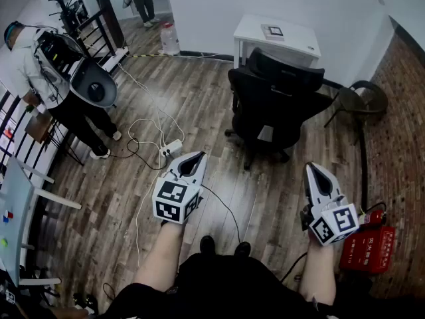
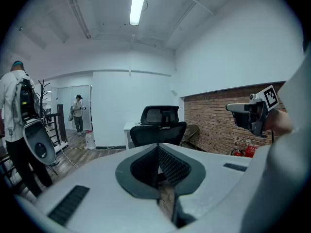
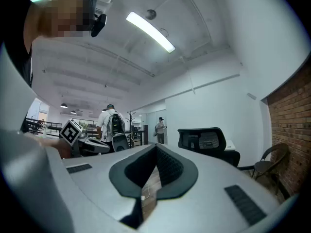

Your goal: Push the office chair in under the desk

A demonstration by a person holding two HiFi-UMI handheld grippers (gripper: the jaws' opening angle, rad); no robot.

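Left gripper [image 1: 197, 157] and right gripper [image 1: 312, 169] are both clenched shut and empty. The chair [image 1: 272, 105] stands well ahead of them with its back towards them, and the desk [image 1: 275, 35] is beyond it. Pressing both closed tips evenly on the backrest should roll it straight. Only the head view shows the chair's base and the power strip [image 1: 171, 148] near the left gripper.

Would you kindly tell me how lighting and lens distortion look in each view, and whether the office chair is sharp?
Head view: even light, floorboards bowed toward the edges, office chair sharp. Left gripper view: strong fisheye, black corners, ceiling tube blown out, chair sharp. Right gripper view: same fisheye, light strip glaring, chair clear too.
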